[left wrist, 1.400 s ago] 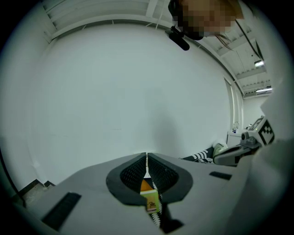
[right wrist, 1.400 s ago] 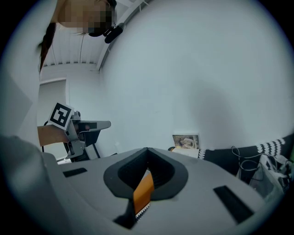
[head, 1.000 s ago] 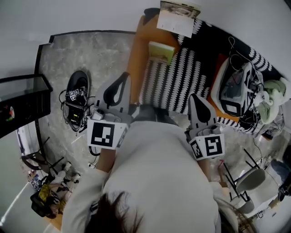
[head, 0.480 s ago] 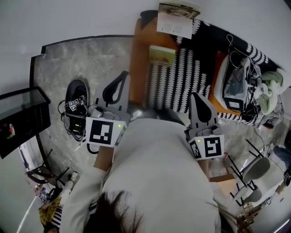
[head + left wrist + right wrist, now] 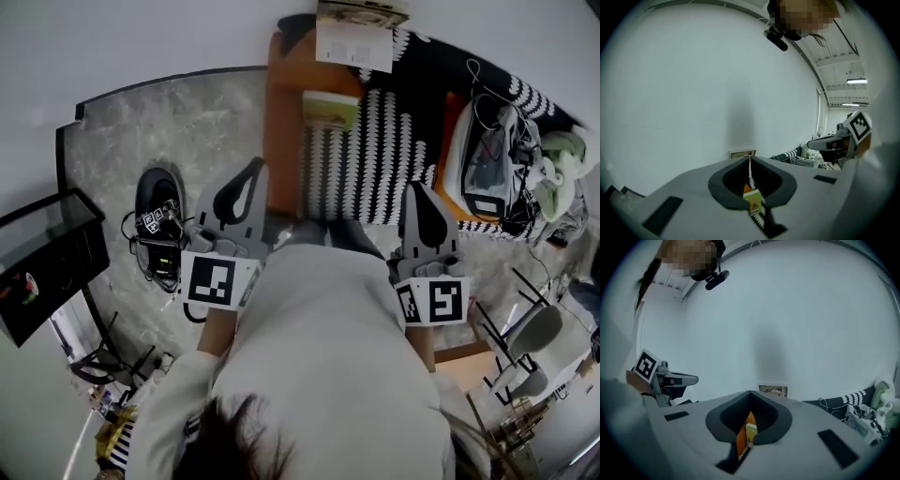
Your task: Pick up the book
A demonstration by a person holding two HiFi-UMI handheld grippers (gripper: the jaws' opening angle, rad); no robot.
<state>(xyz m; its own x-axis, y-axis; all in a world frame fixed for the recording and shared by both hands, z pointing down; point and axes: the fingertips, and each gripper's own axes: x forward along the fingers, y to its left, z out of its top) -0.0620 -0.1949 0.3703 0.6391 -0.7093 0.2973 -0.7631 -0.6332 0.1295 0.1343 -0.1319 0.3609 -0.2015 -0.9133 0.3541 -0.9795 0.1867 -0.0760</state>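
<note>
Floor, far left: a black device with cables [image 5: 156, 225] lies on the grey floor [image 5: 187, 122], well away from the book.
Left gripper: the left gripper [image 5: 254, 169] has its jaws pressed together with nothing held, and it points toward the orange strip [image 5: 284, 122].
Book: the book [image 5: 330, 110] is small with a green cover. It lies flat, half on the orange strip and half on the black-and-white blanket [image 5: 375, 159], below a picture [image 5: 354, 42] leaning on the wall. It is well ahead of both grippers.
Handling: the book is probably light, with a stiff cover and loose pages that could fan open.
Where to grip: I would pinch the whole thickness at the near edge or the spine, not the cover alone. The soft blanket should let one jaw press under.
Right gripper: the right gripper [image 5: 421, 190] is also closed and empty, and it hangs over the blanket's near edge.
Far right: a pile of cables and gear [image 5: 487, 164] lies clear of the book.
Next need: the jaws must open before either gripper can reach the book.
</note>
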